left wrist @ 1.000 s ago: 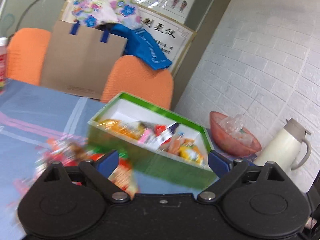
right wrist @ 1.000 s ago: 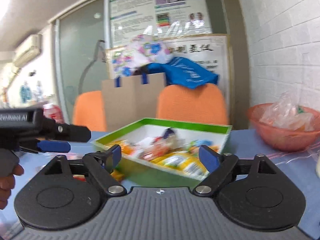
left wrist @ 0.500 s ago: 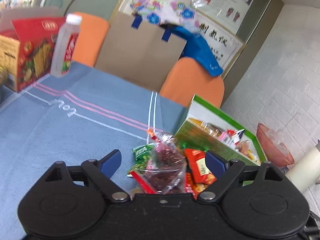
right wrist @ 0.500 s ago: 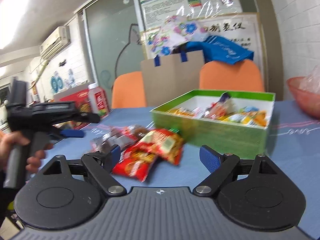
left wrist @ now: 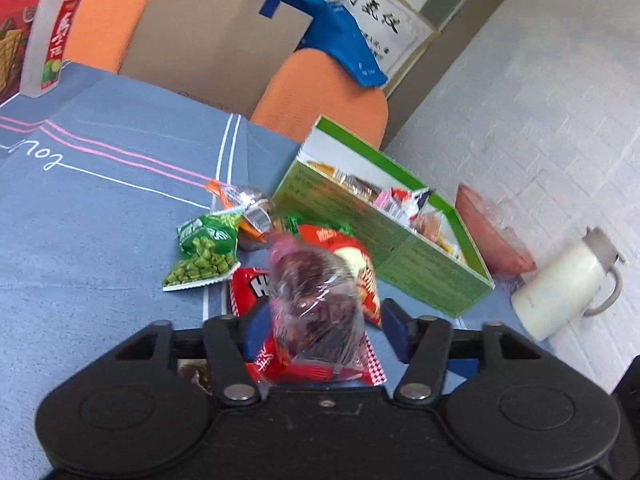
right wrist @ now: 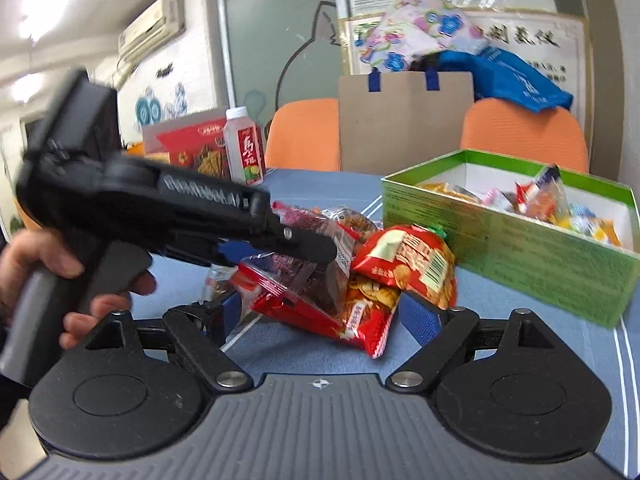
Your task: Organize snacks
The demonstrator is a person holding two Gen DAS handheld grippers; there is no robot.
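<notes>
A pile of snack packets lies on the blue tablecloth beside a green box that holds several snacks. My left gripper is open, its fingers on either side of a clear bag of dark red snacks on top of a red packet. A green pea packet lies to the left. In the right wrist view my right gripper is open and empty, just in front of the red packets and near the box. The left gripper reaches over the pile there.
A drink bottle and a red carton stand at the table's far left. A red bowl and a white jug sit right of the box. Orange chairs and a brown paper bag are behind the table.
Both grippers have swung from the box to the snack pile and moved closer. My left gripper has come down around the clear bag, its fingers narrower than before.
</notes>
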